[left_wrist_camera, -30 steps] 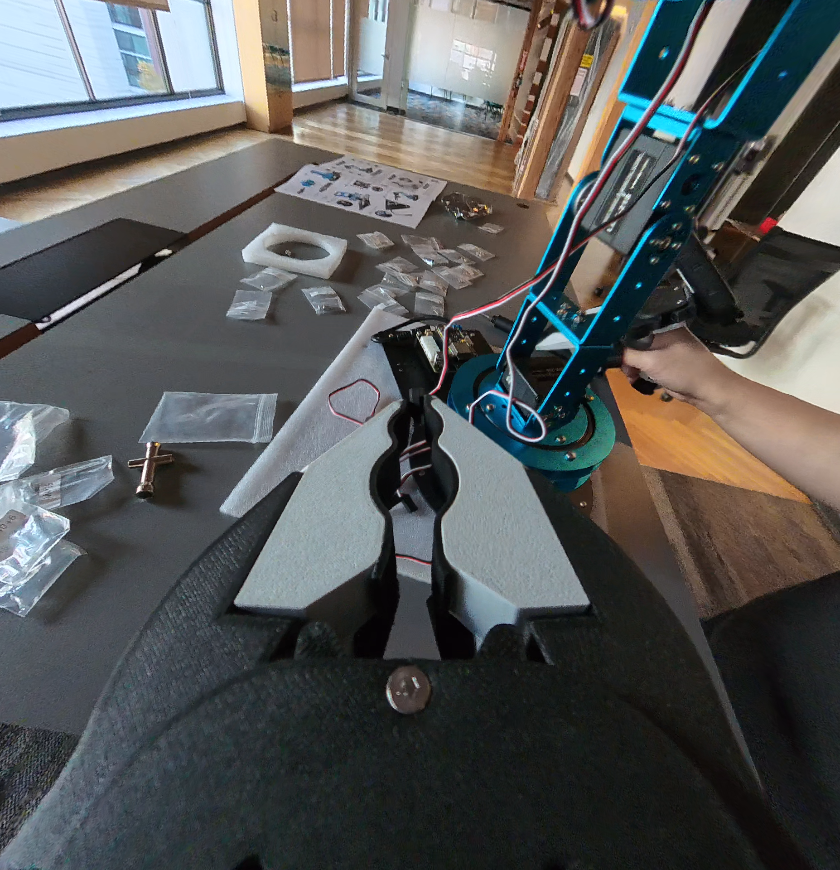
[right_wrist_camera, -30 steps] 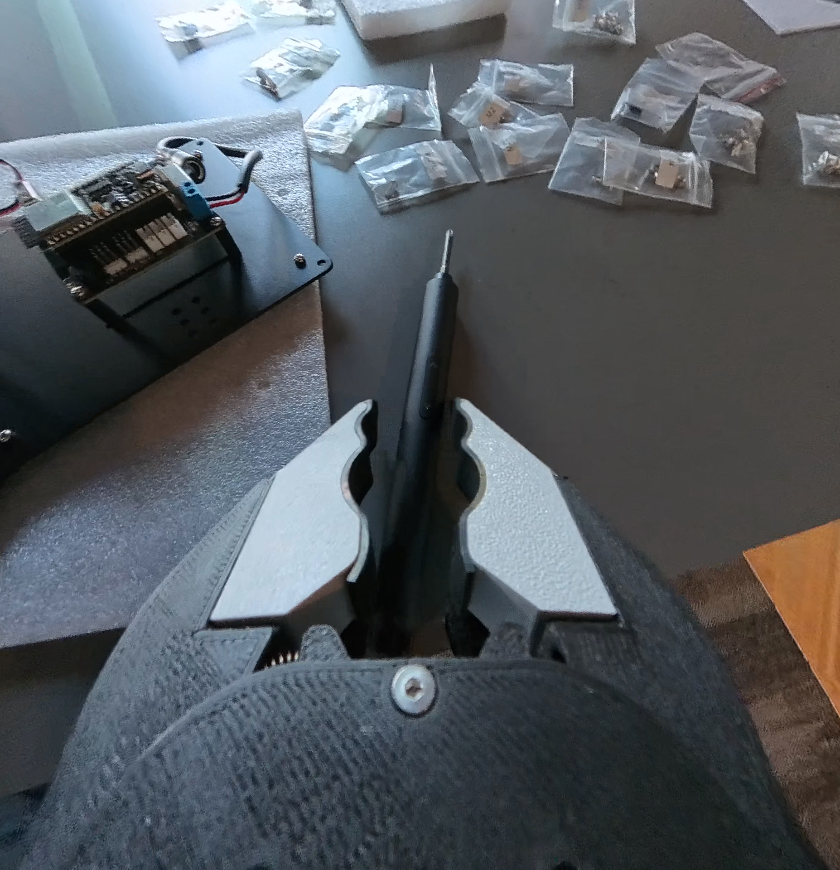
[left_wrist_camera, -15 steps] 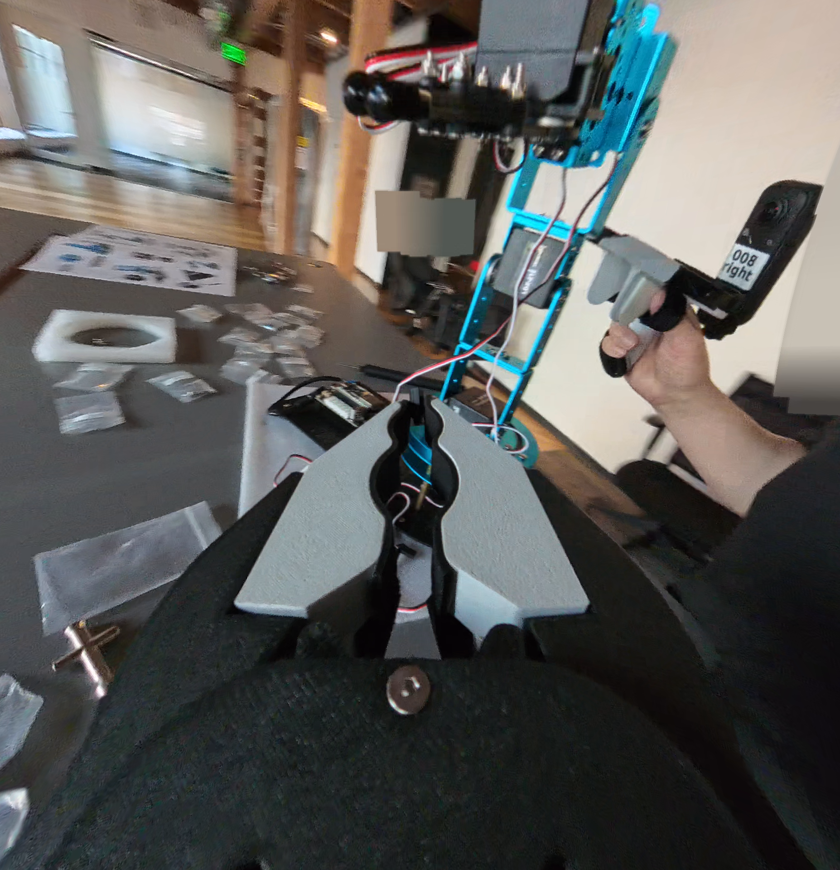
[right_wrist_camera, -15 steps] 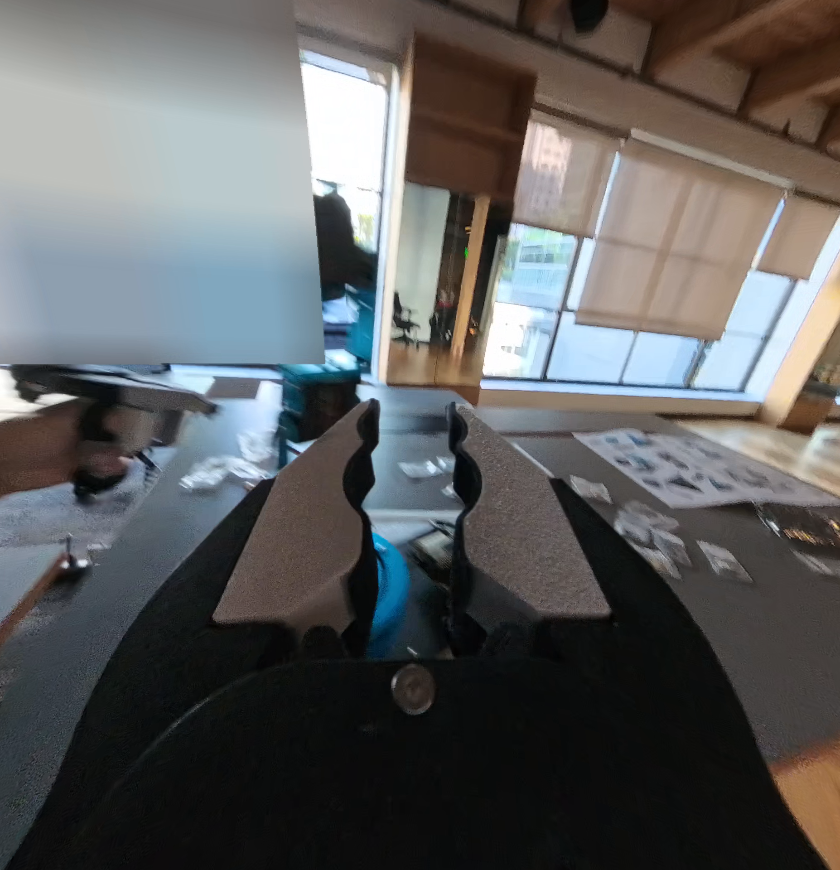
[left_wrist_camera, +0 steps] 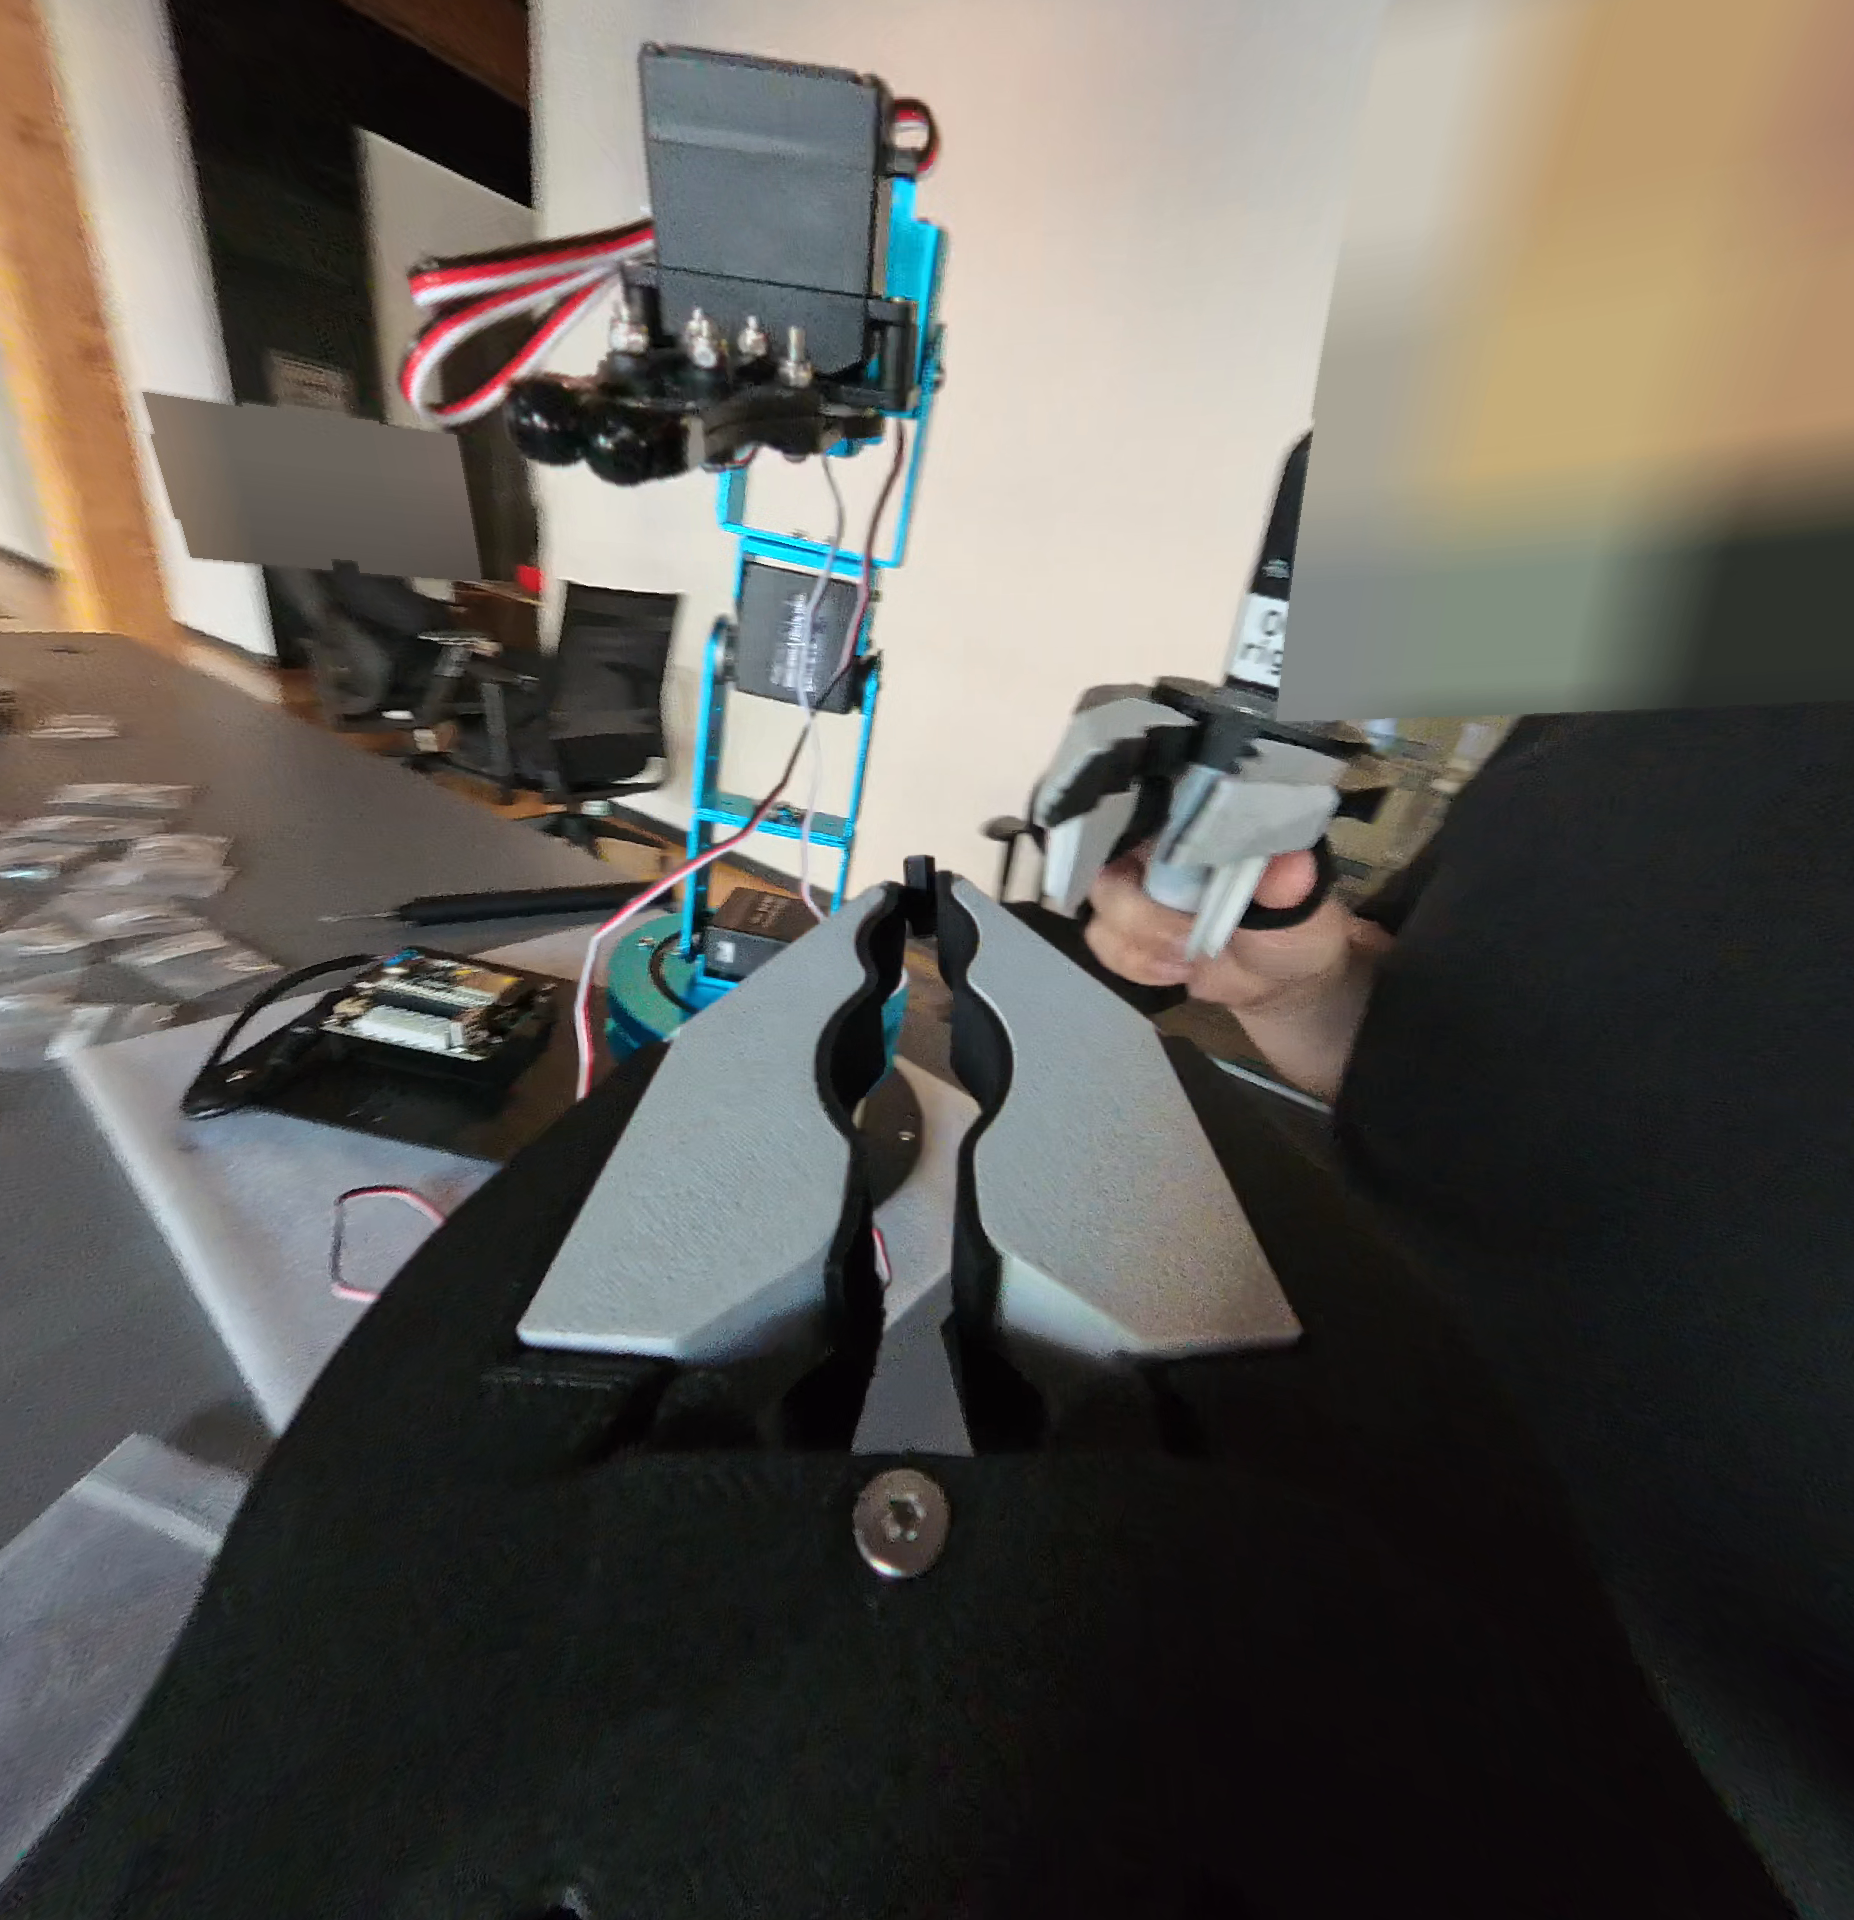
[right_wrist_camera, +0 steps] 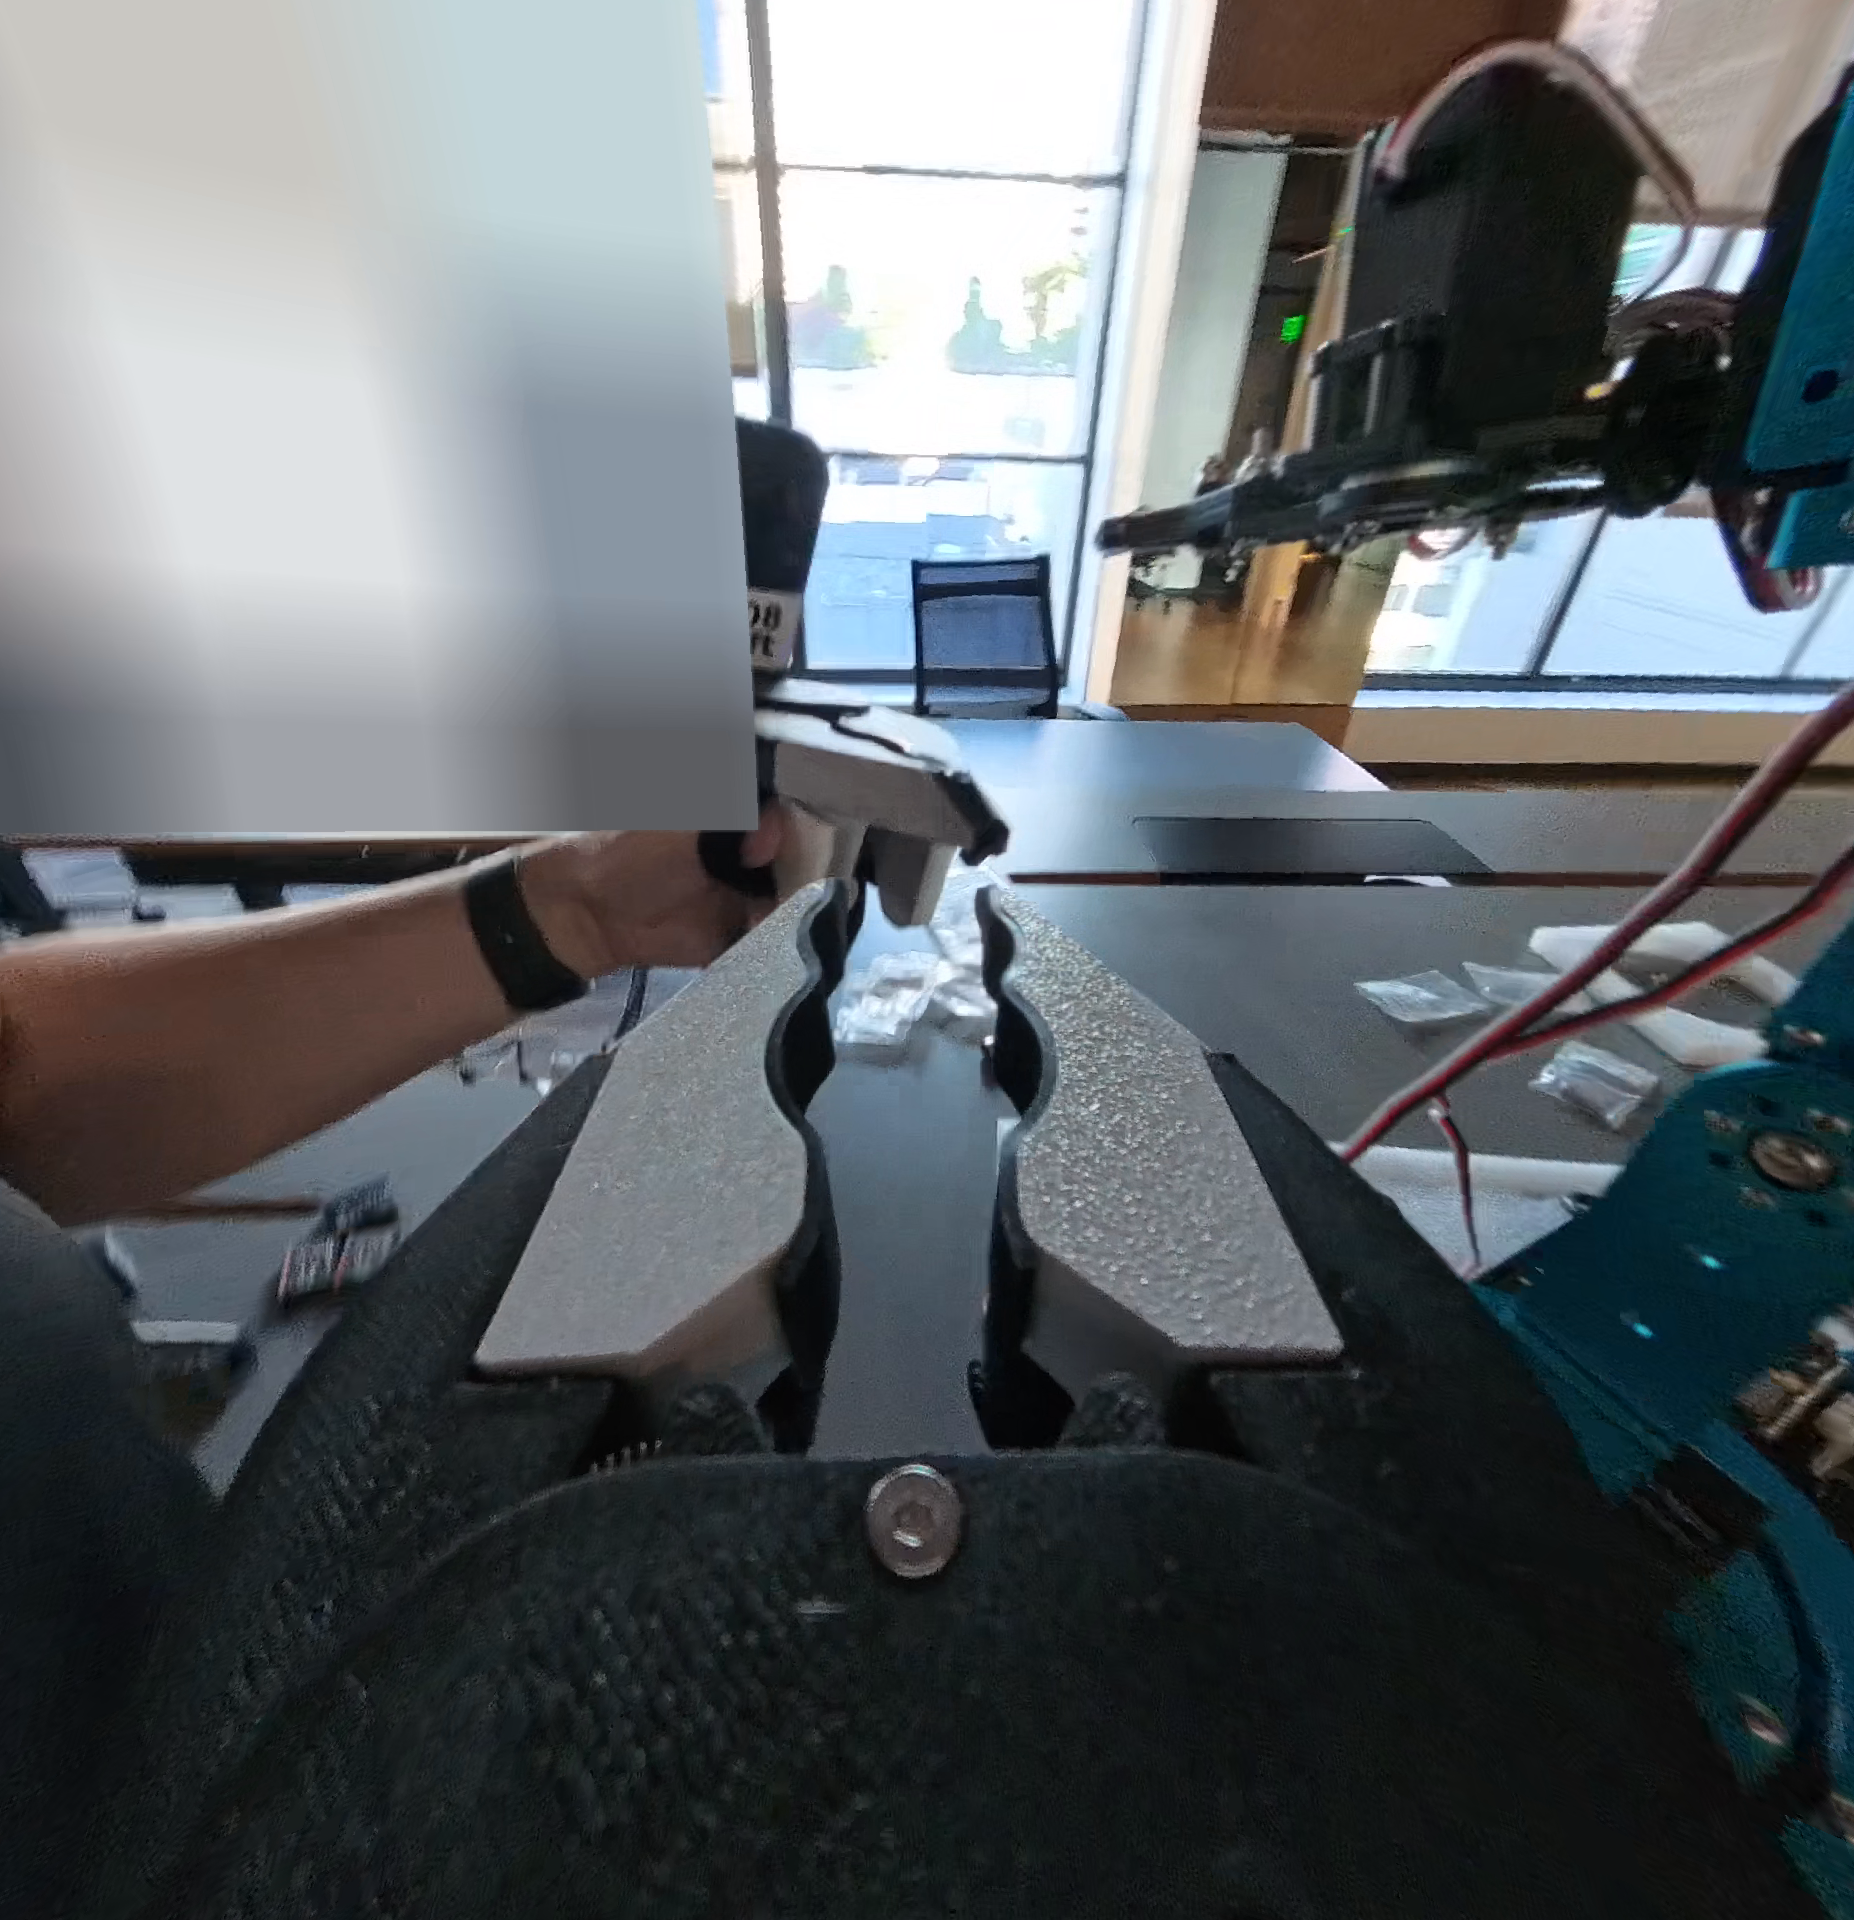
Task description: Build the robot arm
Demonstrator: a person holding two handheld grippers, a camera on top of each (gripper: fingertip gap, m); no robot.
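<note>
plug [left_wrist_camera: 917, 881], small, black and hard, looks pinched at the tips of the left gripper [left_wrist_camera: 918, 916], its textured grey fingers nearly closed and pointing toward the upright blue metal arm [left_wrist_camera: 798, 644] on its round teal base [left_wrist_camera: 642, 987]. the right gripper [right_wrist_camera: 907, 914] hangs empty, fingers apart, close beside that arm, above the dark matte desk [right_wrist_camera: 1214, 997]. a slim black screwdriver [left_wrist_camera: 507, 907] lies left of the base.
</note>
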